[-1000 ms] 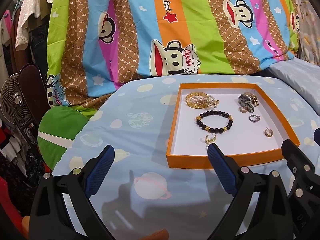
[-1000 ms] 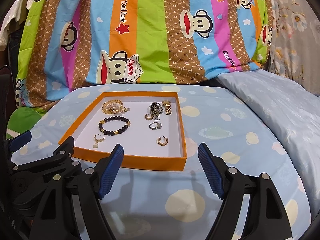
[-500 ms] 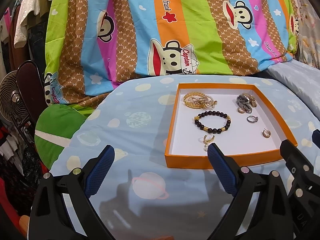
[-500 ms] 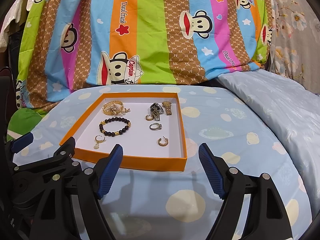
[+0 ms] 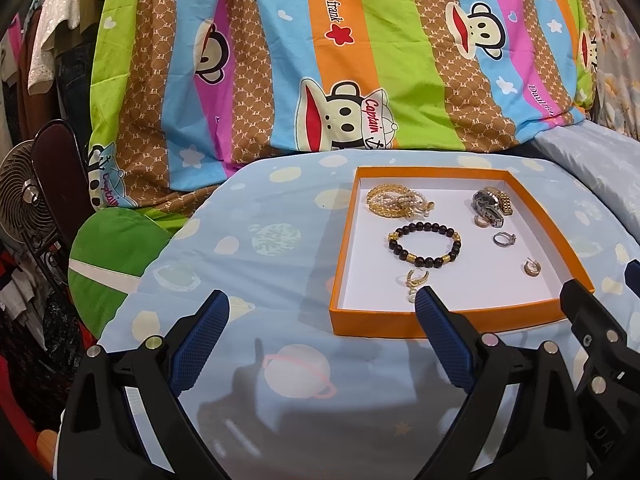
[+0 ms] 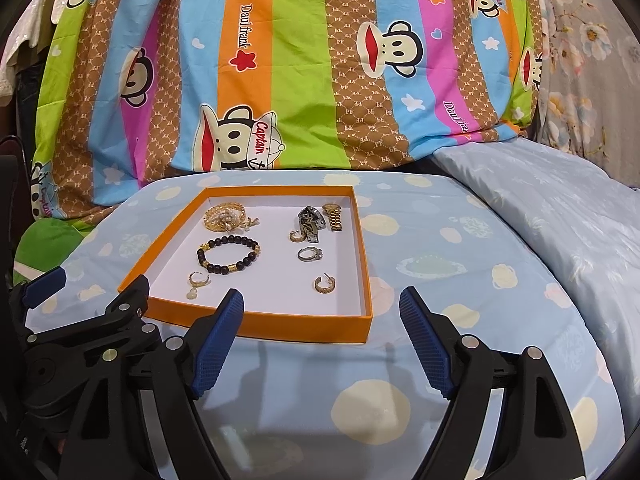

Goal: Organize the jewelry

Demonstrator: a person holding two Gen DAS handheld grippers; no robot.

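An orange tray [image 5: 448, 323] [image 6: 256, 326] with a white floor lies on a light blue planet-print cover. In it lie a gold and pearl bangle pile [image 5: 394, 202] [image 6: 226, 216], a black bead bracelet [image 5: 425, 245] [image 6: 228, 255], watches [image 5: 490, 204] [image 6: 314, 220], a silver ring [image 5: 505, 239] [image 6: 310, 254], a gold hoop earring [image 5: 532, 268] [image 6: 323, 283] and a gold drop earring [image 5: 416, 280] [image 6: 198, 282]. My left gripper [image 5: 320, 336] is open and empty, in front of the tray's near left corner. My right gripper [image 6: 320, 332] is open and empty, at the tray's near right corner.
A striped monkey-print quilt [image 5: 320, 60] [image 6: 300, 60] rises behind the tray. A pale blue pillow [image 6: 560, 220] lies to the right. A green cushion [image 5: 112, 256], a fan [image 5: 20, 200] and hanging clothes [image 5: 44, 40] stand at the left.
Both grippers have drifted back slightly; the tray sits a little higher in the left wrist view. Jaws stay open and the jewelry has not moved.
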